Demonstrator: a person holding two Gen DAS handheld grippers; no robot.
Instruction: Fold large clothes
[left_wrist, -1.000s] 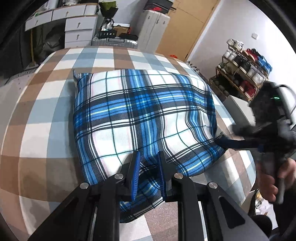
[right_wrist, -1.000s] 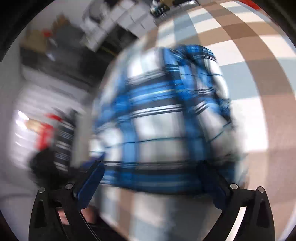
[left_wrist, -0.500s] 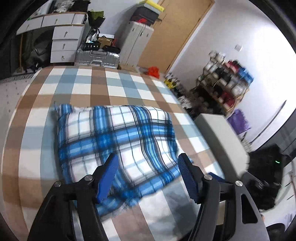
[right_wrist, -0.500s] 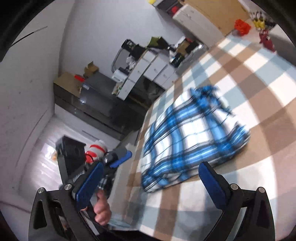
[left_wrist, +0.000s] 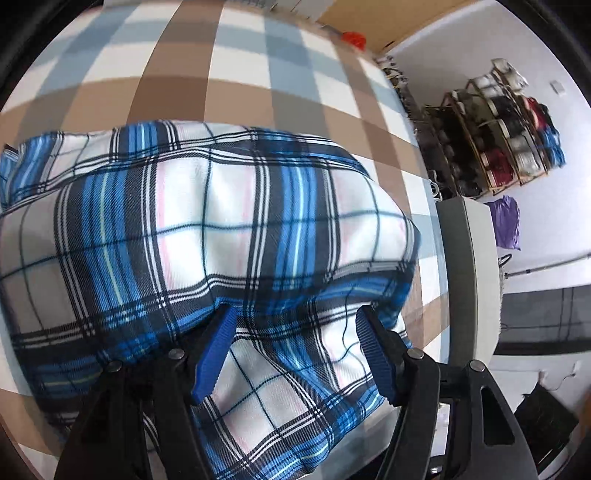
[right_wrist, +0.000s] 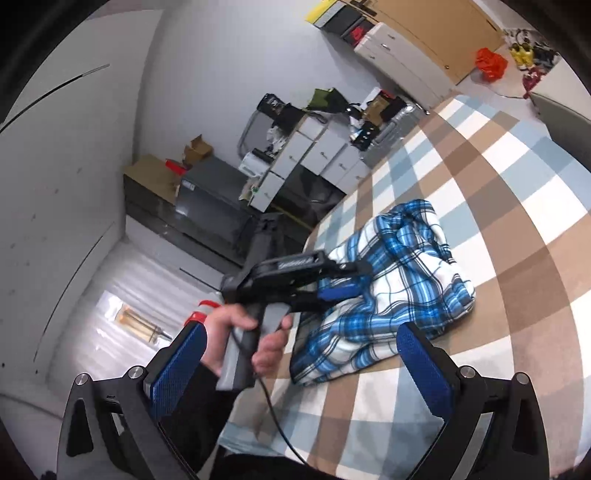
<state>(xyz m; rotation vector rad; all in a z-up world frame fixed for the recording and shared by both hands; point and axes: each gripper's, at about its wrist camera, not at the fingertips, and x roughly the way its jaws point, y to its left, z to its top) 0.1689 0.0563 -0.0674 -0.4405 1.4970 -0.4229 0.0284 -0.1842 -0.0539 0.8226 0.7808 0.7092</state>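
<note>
The plaid garment (left_wrist: 229, 236) runs off the left-wrist frame's left edge; shelf (left_wrist: 506, 122) contents at upper right stay too small to tell.

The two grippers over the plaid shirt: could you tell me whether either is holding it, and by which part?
Neither holds it. The left gripper is open over the plaid shirt's near edge; the right gripper is open and clear.

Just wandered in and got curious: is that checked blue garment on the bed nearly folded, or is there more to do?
Mostly done, it seems: the blue plaid garment lies bundled in a compact stack on the checked bedspread. In hand: the left tool is open with cloth between its fingers. The right tool hangs open, holding nothing. Left: probably tidying the loose lower edge.
</note>
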